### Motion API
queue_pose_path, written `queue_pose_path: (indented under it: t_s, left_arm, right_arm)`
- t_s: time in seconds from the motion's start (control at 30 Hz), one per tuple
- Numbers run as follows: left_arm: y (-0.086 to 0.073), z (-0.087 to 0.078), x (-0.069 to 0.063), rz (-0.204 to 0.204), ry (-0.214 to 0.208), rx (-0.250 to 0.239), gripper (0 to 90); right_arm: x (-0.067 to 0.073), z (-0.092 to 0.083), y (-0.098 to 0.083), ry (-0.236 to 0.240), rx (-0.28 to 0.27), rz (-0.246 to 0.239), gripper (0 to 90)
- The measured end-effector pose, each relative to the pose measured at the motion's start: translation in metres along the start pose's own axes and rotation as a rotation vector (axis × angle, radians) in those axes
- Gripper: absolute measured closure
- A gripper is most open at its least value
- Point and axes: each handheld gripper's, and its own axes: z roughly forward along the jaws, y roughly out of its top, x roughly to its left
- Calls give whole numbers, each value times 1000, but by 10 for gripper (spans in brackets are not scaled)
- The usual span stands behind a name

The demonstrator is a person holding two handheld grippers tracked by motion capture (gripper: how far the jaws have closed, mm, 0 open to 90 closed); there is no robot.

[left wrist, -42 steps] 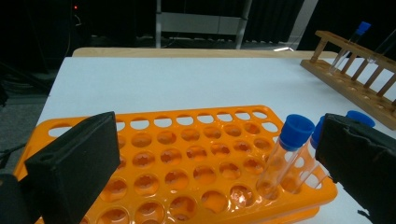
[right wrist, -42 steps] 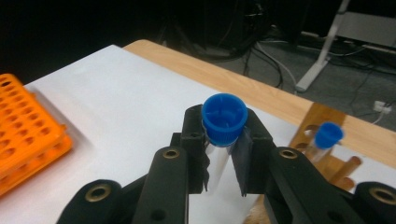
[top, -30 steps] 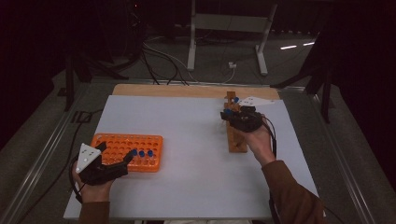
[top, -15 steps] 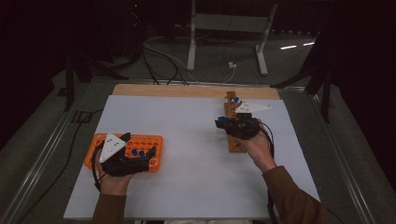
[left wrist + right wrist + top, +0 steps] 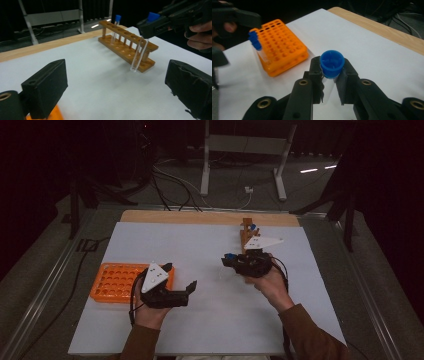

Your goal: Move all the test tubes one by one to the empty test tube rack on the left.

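A clear test tube with a blue cap (image 5: 332, 62) hangs upright in my right gripper (image 5: 332, 75), whose jaws are shut just under the cap. In the high view that right gripper (image 5: 231, 261) hovers left of the wooden tube rack (image 5: 247, 234). My left gripper (image 5: 180, 276) is over the white mat, right of the orange tube rack (image 5: 117, 282). It is open, its jaws have just been closing a little, and nothing is between them. In the left gripper view the held tube (image 5: 138, 53) hangs ahead, in front of the wooden rack (image 5: 125, 47).
One blue-capped tube (image 5: 117, 18) stands in the wooden rack. Several blue-capped tubes (image 5: 255, 40) stand at the near corner of the orange rack (image 5: 282, 47). The white mat (image 5: 210, 320) covers the table, with a wooden strip (image 5: 200, 217) at its far edge.
My left gripper has moved right, off the orange rack and towards the mat's middle. My right gripper has carried the tube left, away from the wooden rack.
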Motion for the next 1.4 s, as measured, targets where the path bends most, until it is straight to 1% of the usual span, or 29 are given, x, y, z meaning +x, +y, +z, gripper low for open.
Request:
queue_pose_path:
  t_s: [0.1, 0.2, 0.33, 0.43, 0.47, 0.57, 0.67, 0.77, 0.8, 0.9, 1.0, 1.1, 1.23, 1.27, 1.3, 1.37, 1.4]
  left_arm:
    - [0, 8, -6, 11, -12, 17, 73]
    - [-1, 16, -11, 13, -21, 38, 88]
    - [-2, 24, -16, 21, -20, 49, 156]
    - [-3, 31, -19, 24, -28, 65, 177]
    - [-4, 32, -20, 26, -33, 66, 203]
    - [-4, 37, -23, 27, -56, 65, 319]
    - [-4, 40, -24, 27, -82, 60, 449]
    - [-4, 41, -24, 25, -94, 54, 549]
    - [-4, 41, -24, 26, -92, 54, 574]
    - [-4, 41, -23, 26, -93, 45, 644]
    - [-4, 40, -23, 27, -103, 41, 700]
    - [-5, 41, -23, 32, -117, 43, 744]
    - [-6, 42, -25, 46, -129, 49, 781]
    - [-6, 42, -25, 46, -128, 49, 783]
    - [-6, 42, -25, 44, -127, 50, 783]
    - [-7, 42, -23, 40, -122, 51, 784]
    - [-7, 42, -22, 39, -120, 52, 784]
  right_arm:
    - [6, 2, 1, 15, -1, -8, 761]
    - [10, 3, 3, 35, -13, -4, 761]
    - [17, 6, 4, 59, -11, -11, 761]
    - [21, 9, 5, 72, -9, -18, 760]
    - [23, 10, 5, 76, -9, -18, 760]
    - [27, 12, 6, 95, -10, -20, 761]
    - [32, 14, 6, 110, -3, -29, 760]
    - [36, 16, 6, 123, -2, -33, 760]
    - [37, 16, 6, 127, -2, -33, 760]
    - [39, 17, 7, 139, -1, -33, 760]
    - [41, 18, 6, 146, -1, -32, 760]
    - [41, 19, 6, 146, -1, -29, 760]
    - [41, 20, 5, 150, 1, -23, 759]
    - [41, 21, 5, 152, 0, -22, 754]
    - [40, 21, 4, 155, -5, -20, 726]
    - [39, 20, 4, 168, -23, -15, 631]
    - [39, 19, 5, 171, -30, -8, 563]
